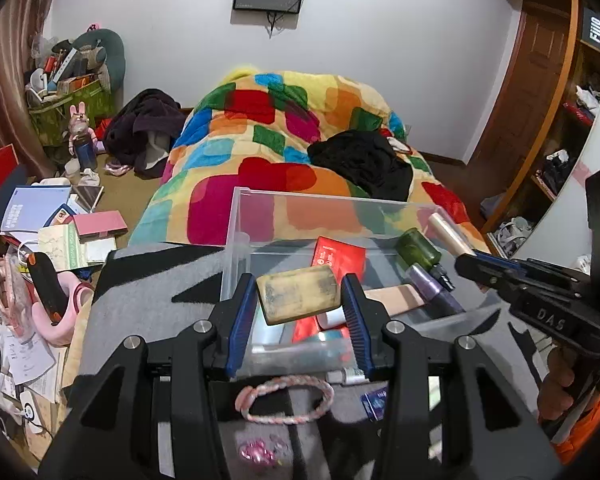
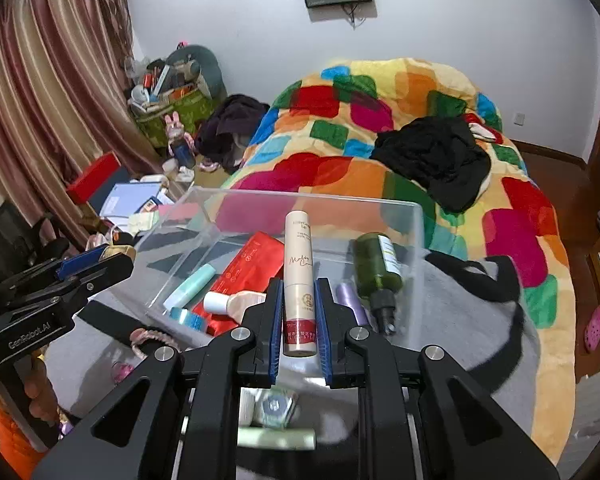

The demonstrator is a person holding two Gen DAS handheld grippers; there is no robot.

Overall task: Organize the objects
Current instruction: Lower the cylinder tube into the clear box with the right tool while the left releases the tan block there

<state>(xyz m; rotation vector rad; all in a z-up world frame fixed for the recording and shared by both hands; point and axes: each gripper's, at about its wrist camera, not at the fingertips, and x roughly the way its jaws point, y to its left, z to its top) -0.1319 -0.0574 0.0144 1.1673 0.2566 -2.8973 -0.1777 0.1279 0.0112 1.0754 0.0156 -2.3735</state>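
Holding 2 items above the clear plastic bin (image 1: 236, 216) on the grey-and-black blanket (image 1: 148, 276): left gripper (image 1: 300, 312) clamps a worn tan rectangular block (image 1: 298, 294); right gripper (image 2: 300, 320), nearly closed, grips a cream cylindrical tube (image 2: 299, 280). Bin already holds bottles and a red packet (image 2: 256, 264). A pink braided bracelet (image 1: 286, 398) waits outside, near the blanket's near edge.
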